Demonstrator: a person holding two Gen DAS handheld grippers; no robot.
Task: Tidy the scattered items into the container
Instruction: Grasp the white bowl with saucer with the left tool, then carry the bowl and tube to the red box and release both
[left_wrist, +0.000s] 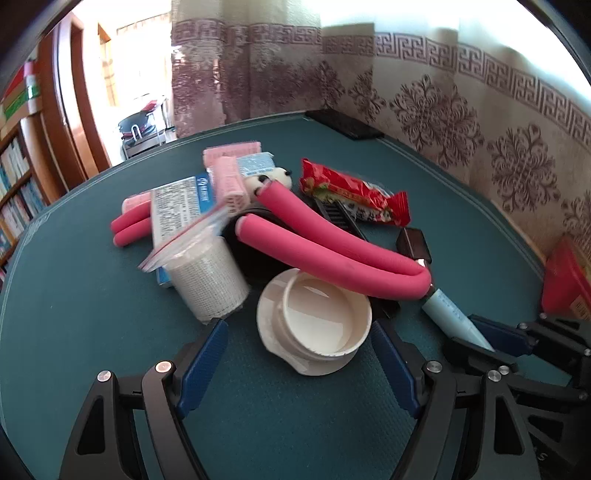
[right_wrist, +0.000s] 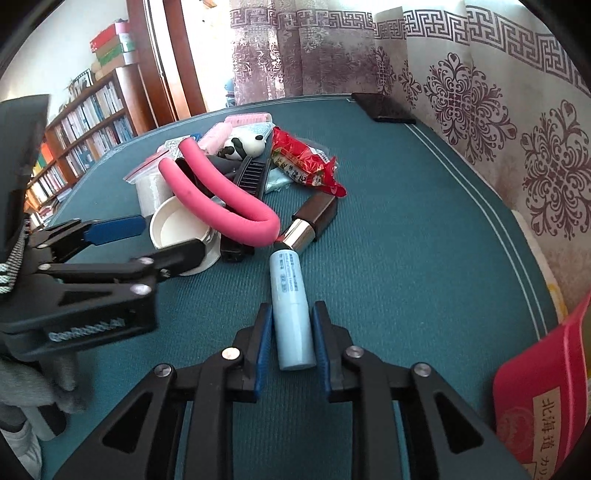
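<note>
Pale blue, the tube (right_wrist: 291, 314) lies on the green table (right_wrist: 406, 277), its length running straight away from our right claw (right_wrist: 291, 332), which clenches its near end; the red box (right_wrist: 543, 387) waits rightward. Our left claw (left_wrist: 299, 339) gapes around the white lid (left_wrist: 314, 325).

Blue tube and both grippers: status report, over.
Right gripper shut on pale blue tube, tube lying on the mat. Left gripper open around white jar. Bent pink foam roller and lipstick crowd the tube's far end.
</note>
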